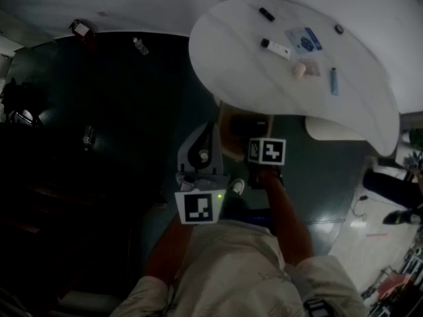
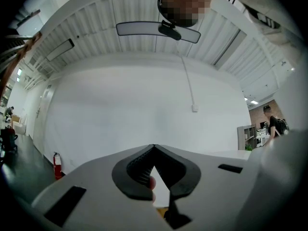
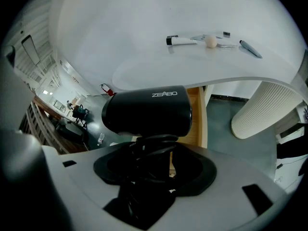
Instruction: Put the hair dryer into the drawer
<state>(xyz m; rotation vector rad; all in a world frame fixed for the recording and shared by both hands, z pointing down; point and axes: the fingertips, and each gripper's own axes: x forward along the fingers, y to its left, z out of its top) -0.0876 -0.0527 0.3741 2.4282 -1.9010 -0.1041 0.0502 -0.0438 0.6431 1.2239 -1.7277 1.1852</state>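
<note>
The black hair dryer, its cord wound round the handle, fills the middle of the right gripper view. My right gripper is shut on that wrapped handle and points steeply down. In the head view the dryer shows as a dark shape over the open wooden drawer under the white table. The drawer's wooden wall stands just behind the dryer. My left gripper is held level to the left of the drawer. Its jaws meet at the tips, with nothing held.
A tube, a pink ball, a blue pen and a card lie on the table. A ribbed white table base stands to the right. A bottle lies on the dark floor. A shoe shows below the grippers.
</note>
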